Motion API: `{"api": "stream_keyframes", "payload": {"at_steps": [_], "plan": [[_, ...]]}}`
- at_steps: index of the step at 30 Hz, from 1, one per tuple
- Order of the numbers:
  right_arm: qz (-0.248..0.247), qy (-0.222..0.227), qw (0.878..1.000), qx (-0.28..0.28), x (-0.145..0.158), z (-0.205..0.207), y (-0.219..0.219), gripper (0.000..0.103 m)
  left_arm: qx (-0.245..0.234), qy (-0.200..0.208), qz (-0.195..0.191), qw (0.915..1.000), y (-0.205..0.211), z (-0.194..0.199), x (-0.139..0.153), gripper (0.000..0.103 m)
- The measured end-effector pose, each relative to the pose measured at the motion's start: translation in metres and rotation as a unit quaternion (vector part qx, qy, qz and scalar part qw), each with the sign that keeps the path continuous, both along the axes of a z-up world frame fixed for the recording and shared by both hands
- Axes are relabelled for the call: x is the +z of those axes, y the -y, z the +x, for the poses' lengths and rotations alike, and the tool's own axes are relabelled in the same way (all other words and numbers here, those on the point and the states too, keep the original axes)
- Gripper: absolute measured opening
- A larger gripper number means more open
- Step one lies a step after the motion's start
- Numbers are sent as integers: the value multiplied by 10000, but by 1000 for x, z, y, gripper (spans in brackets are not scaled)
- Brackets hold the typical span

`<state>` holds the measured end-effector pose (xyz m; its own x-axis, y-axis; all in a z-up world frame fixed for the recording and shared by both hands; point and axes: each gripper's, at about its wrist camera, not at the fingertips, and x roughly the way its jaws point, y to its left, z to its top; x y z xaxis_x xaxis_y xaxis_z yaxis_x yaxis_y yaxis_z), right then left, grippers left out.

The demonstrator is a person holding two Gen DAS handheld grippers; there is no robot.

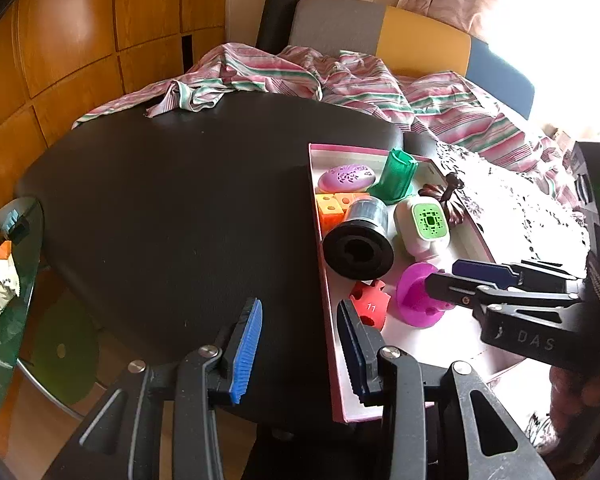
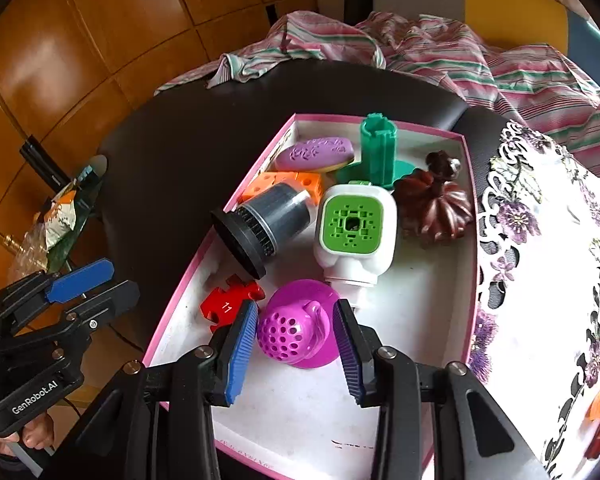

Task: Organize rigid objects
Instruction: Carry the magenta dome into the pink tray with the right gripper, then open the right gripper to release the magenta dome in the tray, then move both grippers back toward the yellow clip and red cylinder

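The right gripper (image 2: 295, 336) sits low in the pink-rimmed box (image 2: 380, 124) with its ribbed blue pads either side of the magenta perforated dome (image 2: 290, 330). There's a sliver of gap on both sides, so it's not squeezing it. The dome is glossy plastic, full of round holes, on a flared base that rests on the box's white floor.

The left gripper (image 1: 300, 344) hangs partly open over the box's near edge, nothing between its pads.

Rest of the box: a red puzzle-piece block (image 2: 230, 302) (marked 11) just left of the dome, a smooth black cylinder with a flanged end (image 2: 266, 220) tipped on its side, a white cube with a green grille face (image 2: 354, 226), and a ridged brown pumpkin shape (image 2: 436, 208).
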<state>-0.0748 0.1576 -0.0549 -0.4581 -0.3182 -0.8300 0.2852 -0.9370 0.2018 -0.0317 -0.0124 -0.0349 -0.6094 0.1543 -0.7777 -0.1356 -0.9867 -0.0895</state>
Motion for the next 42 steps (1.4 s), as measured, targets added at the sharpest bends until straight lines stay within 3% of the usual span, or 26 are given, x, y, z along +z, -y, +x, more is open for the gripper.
{"api": "stream_keyframes", "payload": {"at_steps": [15, 22, 34, 42], "plan": [[-10, -259, 9995, -200, 18, 14, -16, 40, -88, -110, -93, 9999, -7, 5, 5, 40], [-25, -353, 9981, -498, 25, 21, -43, 40, -148, -146, -116, 9997, -11, 6, 8, 41], [283, -392, 9884, -1441, 35, 34, -134, 40, -358, -249, -215, 9988, -27, 11, 14, 41], [613, -299, 9668, -2462, 27, 47, -225, 40, -578, -326, -323, 9973, -43, 15, 18, 41]]}}
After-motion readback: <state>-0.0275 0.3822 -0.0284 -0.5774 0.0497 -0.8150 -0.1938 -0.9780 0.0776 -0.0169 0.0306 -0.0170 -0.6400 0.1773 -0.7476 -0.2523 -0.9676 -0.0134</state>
